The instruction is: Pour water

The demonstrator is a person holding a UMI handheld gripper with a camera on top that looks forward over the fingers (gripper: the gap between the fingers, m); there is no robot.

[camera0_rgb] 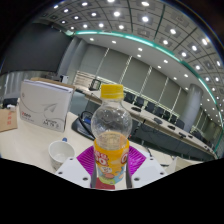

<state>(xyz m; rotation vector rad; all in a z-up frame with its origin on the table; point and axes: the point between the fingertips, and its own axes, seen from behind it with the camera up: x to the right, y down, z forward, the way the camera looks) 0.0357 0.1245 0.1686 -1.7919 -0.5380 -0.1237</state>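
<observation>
Gripper view: my gripper [111, 176] is clamped on the bottle [111, 135], both fingers pressed to its orange-and-pink label; the bottle stands upright at frame centre, yellow cap [112, 92] on, clear upper part. I note a white cup [61, 154] on the pale bench [25, 145] at lower left of the bottle, and a white box-like machine [45, 100] at left, farther back.

My gripper [110, 178] clasps a bottle [111, 135] of clear, glossy plastic with a smooth yellow cap and shiny printed label; the cup [61, 153] looks matt white.
</observation>
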